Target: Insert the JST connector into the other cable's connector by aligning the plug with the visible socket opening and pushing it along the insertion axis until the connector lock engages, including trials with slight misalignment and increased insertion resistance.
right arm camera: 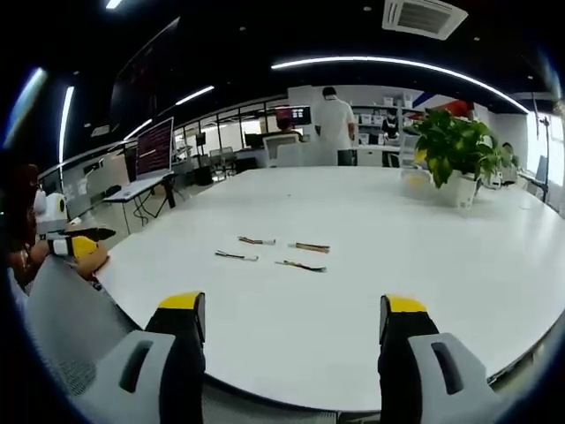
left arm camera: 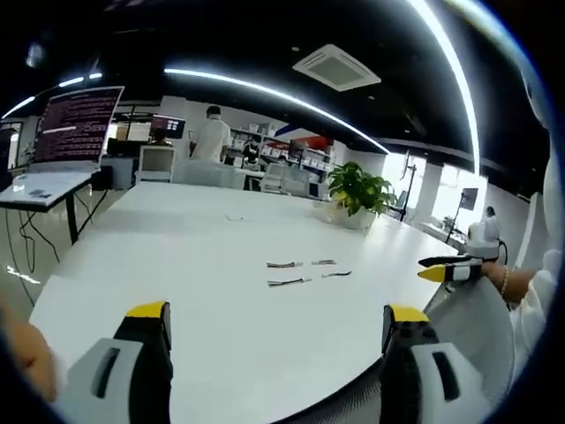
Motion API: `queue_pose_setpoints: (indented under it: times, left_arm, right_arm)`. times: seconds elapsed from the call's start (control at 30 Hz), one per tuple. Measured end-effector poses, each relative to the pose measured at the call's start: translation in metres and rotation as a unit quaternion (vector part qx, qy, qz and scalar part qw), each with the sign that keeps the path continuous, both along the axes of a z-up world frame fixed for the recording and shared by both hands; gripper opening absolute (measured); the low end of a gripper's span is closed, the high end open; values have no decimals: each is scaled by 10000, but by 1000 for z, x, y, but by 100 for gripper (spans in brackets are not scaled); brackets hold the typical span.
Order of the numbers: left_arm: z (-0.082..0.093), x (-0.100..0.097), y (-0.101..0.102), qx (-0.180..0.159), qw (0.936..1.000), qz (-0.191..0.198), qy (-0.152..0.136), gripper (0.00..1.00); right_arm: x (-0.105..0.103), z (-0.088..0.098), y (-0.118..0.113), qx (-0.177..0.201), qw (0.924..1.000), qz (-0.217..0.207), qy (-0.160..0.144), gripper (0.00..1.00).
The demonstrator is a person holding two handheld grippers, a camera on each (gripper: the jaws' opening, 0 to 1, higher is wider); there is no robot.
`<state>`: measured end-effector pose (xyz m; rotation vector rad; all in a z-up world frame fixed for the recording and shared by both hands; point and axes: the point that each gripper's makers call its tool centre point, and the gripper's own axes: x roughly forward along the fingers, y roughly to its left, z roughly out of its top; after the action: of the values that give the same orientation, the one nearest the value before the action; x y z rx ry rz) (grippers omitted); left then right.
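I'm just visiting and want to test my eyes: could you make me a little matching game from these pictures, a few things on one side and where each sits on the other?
Things:
1. potted plant
2. short cables
3. big screen with text
4. person in a white shirt

Places:
A. lying in the middle of the white table
B. standing beyond the table's far end, back turned
C. standing on the table near its far edge
D. off the table, above a side desk

Pairs: 1-C, 2-A, 3-D, 4-B
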<state>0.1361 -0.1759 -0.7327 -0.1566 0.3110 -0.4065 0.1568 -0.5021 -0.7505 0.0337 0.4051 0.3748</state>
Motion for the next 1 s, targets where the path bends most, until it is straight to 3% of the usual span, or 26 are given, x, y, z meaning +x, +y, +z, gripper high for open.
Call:
queue_pose_setpoints:
  times: [0.27,0.47,1.0]
  left_arm:
    - [10,11,-5,-140,9998,-140,-57,99]
    - [10,18,-9,-55,9996,-266,-33,99]
    - [22,45,-18,-107,9982,-581,-69,96]
  right_arm:
    - [0,-3,0,-60,9999,9,124,80]
    - [3,-2,-1,-26,9998,19,212,81]
    - [28,11,-18,-78,9999,-90,98,81]
